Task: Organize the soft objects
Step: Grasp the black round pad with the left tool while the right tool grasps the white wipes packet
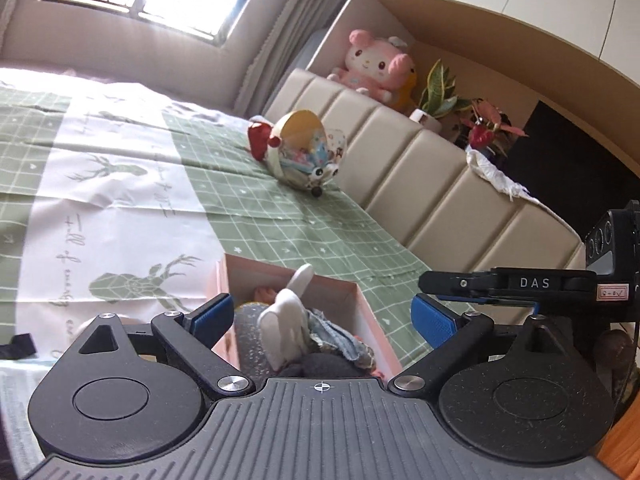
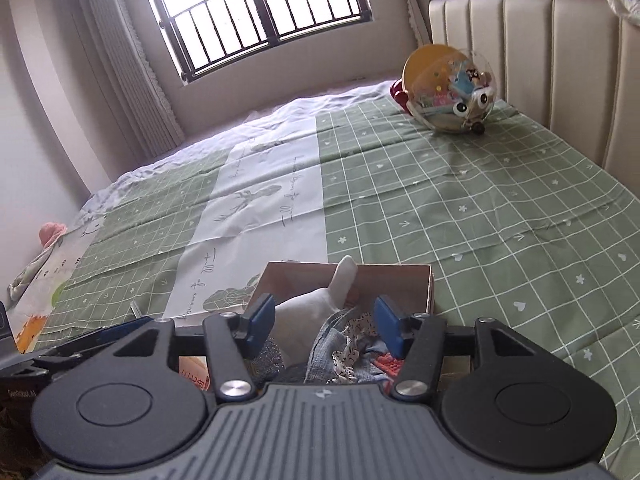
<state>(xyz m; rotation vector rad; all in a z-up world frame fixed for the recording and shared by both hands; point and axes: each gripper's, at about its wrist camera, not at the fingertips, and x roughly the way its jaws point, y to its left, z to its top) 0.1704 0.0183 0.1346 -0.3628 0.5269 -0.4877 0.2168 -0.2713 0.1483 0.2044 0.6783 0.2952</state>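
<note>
Poking up out of the pink box (image 1: 366,304) is a white sock (image 1: 286,312), and honestly that looks like the easiest thing to grab here. It should be light and floppy with zero stiffness, so I'd guess it'll droop the moment it's lifted; pinching the thick bunched middle seems safer than the thin tip. Its long axis runs roughly up and away from the cameras, toe end pointing toward the headboard (image 1: 420,160), tilted a bit. Around it in the box sits a pile of other soft stuff: a denim-looking cloth (image 2: 332,340), a sparkly grey piece (image 1: 248,336) and something dark at the near end, all tangled, so one pull might drag a neighbour along. The box sits on the green checked bedsheet (image 2: 480,208) near the bed's edge. The left gripper (image 1: 322,316) is spread wide with nothing between its blue pads, and the right gripper (image 2: 324,320) is also open and empty, both hovering just above the box. Further off, a clear toy ball (image 2: 448,88) rests by the headboard.
</note>
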